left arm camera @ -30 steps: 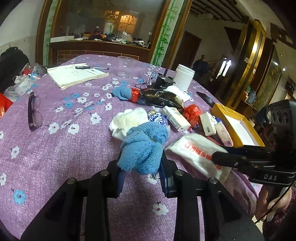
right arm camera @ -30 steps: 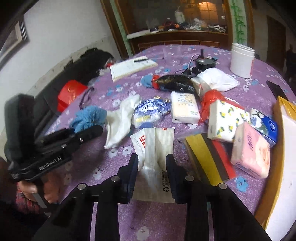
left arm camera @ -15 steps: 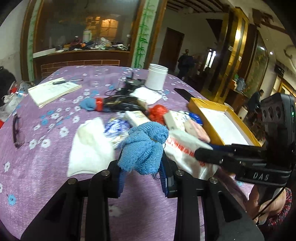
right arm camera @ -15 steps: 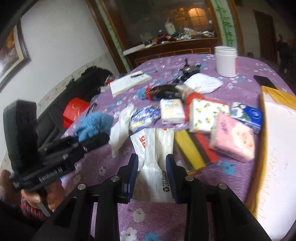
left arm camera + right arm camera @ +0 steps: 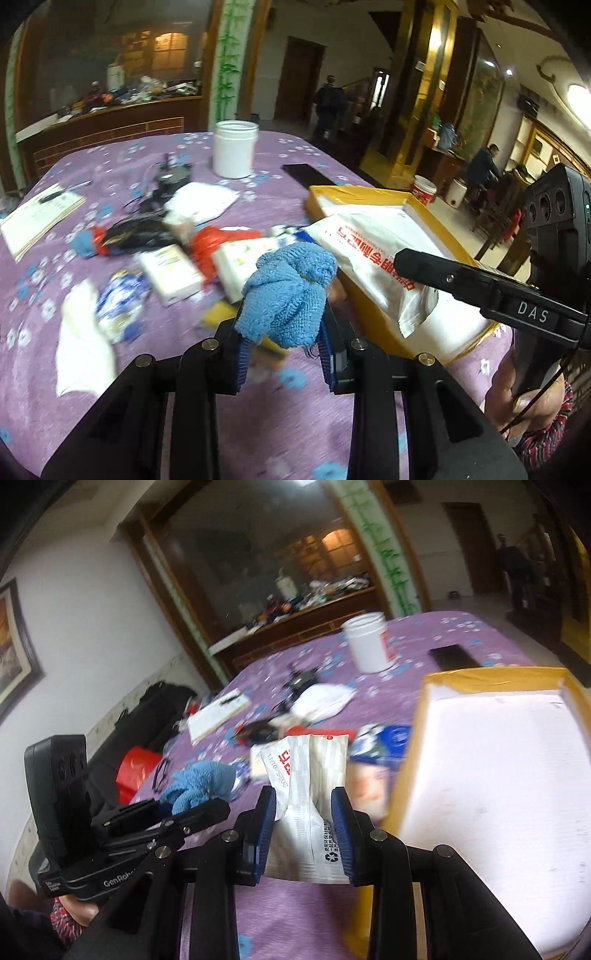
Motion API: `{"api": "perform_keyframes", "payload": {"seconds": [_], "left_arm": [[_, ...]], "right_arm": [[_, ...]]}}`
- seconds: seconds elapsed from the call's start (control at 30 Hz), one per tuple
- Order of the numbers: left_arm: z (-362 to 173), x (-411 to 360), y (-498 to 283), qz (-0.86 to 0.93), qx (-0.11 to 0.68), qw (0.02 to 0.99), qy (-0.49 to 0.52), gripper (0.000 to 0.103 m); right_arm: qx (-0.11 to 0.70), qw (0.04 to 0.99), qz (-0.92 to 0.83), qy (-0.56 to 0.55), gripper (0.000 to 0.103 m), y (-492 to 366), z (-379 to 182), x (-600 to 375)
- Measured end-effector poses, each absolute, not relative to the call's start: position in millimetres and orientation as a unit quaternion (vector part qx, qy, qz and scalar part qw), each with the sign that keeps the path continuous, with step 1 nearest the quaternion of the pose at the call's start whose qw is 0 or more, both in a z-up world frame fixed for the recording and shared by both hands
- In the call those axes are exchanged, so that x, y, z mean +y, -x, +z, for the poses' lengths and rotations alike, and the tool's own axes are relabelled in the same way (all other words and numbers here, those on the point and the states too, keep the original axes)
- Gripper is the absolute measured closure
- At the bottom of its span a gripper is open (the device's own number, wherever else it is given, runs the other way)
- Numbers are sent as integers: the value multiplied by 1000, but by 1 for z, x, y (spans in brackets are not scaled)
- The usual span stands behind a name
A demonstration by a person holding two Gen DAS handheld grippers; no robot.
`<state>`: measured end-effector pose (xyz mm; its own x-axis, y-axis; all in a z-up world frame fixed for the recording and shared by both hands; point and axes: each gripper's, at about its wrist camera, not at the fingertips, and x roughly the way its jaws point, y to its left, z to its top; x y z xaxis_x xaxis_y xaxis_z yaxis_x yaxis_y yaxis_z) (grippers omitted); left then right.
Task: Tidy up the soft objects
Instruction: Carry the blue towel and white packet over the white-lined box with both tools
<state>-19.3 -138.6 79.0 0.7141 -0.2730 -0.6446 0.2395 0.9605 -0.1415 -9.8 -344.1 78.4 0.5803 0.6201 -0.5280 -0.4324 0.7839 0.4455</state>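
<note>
Both raised | left tool (image 5: 282, 345) clamps blue cloth (image 5: 290, 295) | right tool (image 5: 303, 827) clamps white packet (image 5: 310, 794)

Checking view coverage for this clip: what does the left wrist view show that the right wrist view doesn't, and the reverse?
Left wrist only: the person's right hand, a seated person. Right wrist only: a red bag, a framed picture. Both: the blue cloth in the left gripper, the white packet in the right gripper, the yellow box.
</note>
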Motion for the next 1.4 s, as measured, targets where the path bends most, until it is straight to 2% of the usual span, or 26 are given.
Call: {"api": "perform_keyframes", "payload": {"seconds": [0.53, 0.73, 1.4], "left_arm": [[91, -242, -69, -189, 383, 904, 12, 75], [73, -277, -114, -189, 396, 898, 18, 75], [35, -274, -140, -195, 459, 866, 45, 75]], "right_arm": [[328, 907, 185, -187, 71, -26, 90, -443], [338, 917, 118, -177, 71, -54, 91, -469], [389, 908, 49, -148, 71, -133, 52, -454]]}}
